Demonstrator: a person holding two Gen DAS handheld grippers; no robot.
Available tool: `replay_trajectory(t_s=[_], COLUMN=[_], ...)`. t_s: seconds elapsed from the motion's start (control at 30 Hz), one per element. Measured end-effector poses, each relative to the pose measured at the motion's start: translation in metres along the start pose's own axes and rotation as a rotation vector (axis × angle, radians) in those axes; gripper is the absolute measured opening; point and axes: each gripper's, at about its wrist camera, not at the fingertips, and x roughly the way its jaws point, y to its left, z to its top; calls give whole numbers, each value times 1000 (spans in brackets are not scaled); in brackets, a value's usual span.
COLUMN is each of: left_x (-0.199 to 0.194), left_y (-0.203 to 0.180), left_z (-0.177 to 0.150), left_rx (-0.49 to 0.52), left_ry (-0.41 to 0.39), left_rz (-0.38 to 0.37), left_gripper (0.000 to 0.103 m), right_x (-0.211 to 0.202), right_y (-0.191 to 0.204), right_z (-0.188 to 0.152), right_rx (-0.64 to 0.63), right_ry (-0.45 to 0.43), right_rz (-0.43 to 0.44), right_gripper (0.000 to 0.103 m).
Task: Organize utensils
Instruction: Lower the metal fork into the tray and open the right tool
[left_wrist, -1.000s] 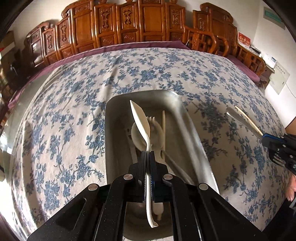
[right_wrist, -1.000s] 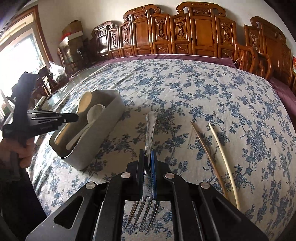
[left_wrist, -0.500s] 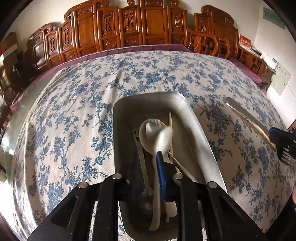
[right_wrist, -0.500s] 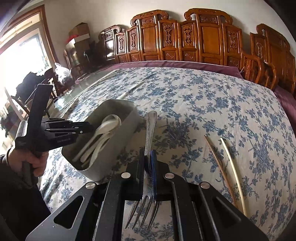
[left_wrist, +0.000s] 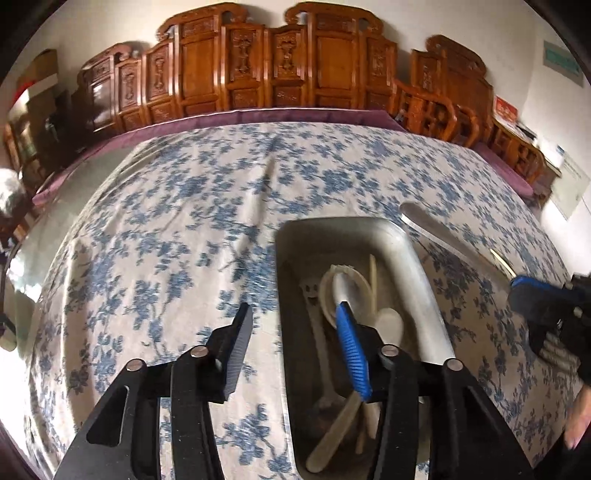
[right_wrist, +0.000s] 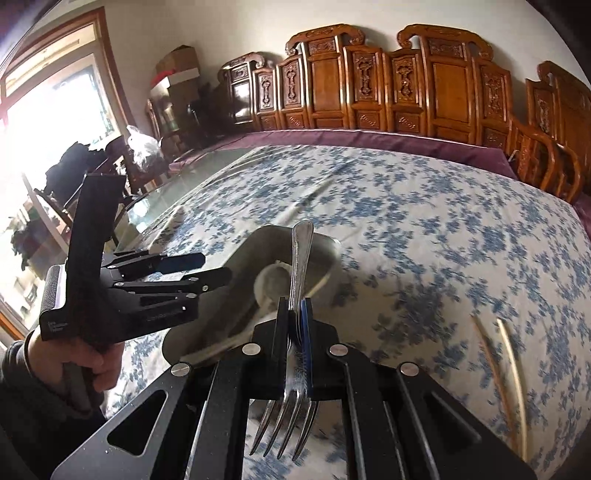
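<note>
A grey utensil bin (left_wrist: 413, 266) on the flowered tablecloth holds several pale spoons (left_wrist: 388, 323) and other utensils. My left gripper (left_wrist: 293, 310) hovers over the bin's left wall with its jaws opening and nothing between them. The white spoon (left_wrist: 332, 435) lies loose in the bin under the blue-padded finger (left_wrist: 352, 354). My right gripper (right_wrist: 294, 302) is shut on a metal fork (right_wrist: 301, 254), handle pointing forward over the bin (right_wrist: 330, 269), tines back toward the camera. In the left wrist view it comes in from the right (left_wrist: 535, 306) with the fork handle (left_wrist: 439, 232) near the bin's far right corner.
Two chopsticks (right_wrist: 511, 369) lie on the cloth to the right of the bin. Carved wooden chairs (left_wrist: 280, 62) line the table's far side. A hand (right_wrist: 92, 365) holds the left gripper (right_wrist: 216, 266) at the table's left edge, by a bright window.
The left gripper let go of the white spoon, which dropped into the bin, and its jaws spread apart as it drew left. The right gripper carried the fork left, up to the bin.
</note>
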Motion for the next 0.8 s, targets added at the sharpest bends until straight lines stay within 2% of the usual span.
replay_trajectory(t_s=[0.1,0.27,0.6,0.8], left_x=[-3,-5,-5,-7], left_y=[11,33,49,48], left_z=[3,8,10,11], left_rx=[-19,-64,-108,-105], left_ry=[-19,-31,-31,-35], left_rz=[22,47,48,40], left_gripper=[55,61,61,61], right_x=[14,38,79,93], right_y=[9,23,29,26], right_z=[3,3,0,-4], right_rx=[-6,-14,42,111], right_ry=[16,47,98,143], right_rz=[11,10,-4,53], right_gripper=[8,8,8,8])
